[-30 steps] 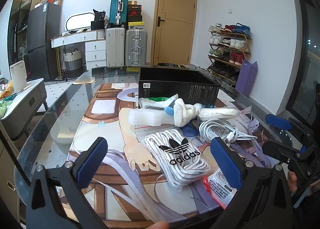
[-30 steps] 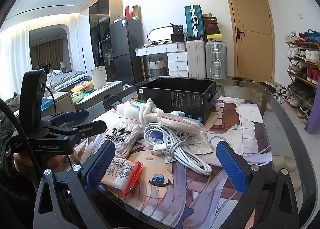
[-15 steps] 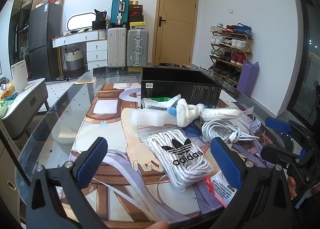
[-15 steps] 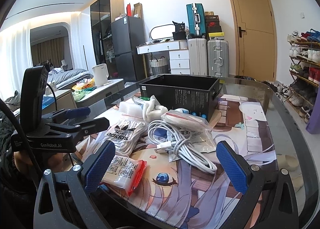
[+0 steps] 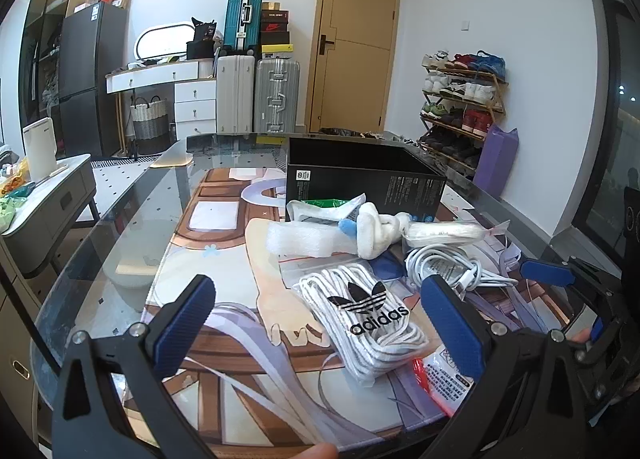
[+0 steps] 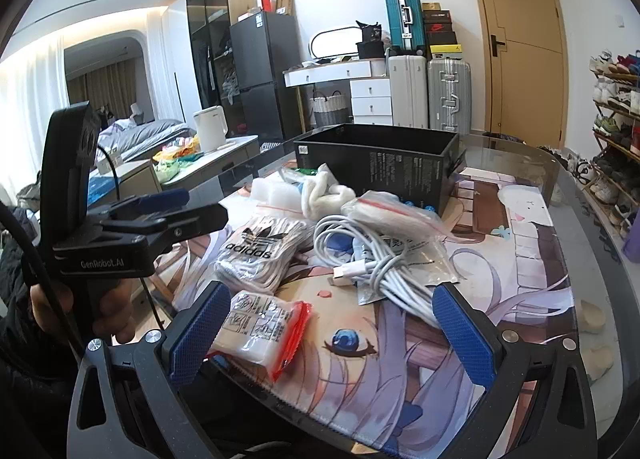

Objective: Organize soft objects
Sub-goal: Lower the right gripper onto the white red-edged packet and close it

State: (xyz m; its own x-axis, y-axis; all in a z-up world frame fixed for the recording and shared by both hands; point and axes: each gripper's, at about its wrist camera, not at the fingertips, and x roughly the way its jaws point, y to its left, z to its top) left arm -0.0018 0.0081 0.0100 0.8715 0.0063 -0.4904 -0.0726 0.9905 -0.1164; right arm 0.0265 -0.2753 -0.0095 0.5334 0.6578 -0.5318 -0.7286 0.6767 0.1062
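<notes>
With both the left gripper (image 5: 316, 323) and right gripper (image 6: 332, 327) held agape and empty, the clear-bagged white adidas laces (image 5: 368, 319) at mid-frame are judged next for the open black cardboard box (image 5: 360, 175).

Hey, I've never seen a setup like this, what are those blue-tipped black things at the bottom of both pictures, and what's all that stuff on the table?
No robot here: a person holds a hand-operated gripper in each hand, each with a camera looking along its two blue-padded fingers. One picture is from the left gripper, the other from the right gripper. Both are open and hold nothing. On the printed desk mat lie a bagged bundle of white Adidas laces, a coiled white charging cable, a red-sealed zip bag, a white foam piece and a knotted white sock. Behind them stands an open black box.
</notes>
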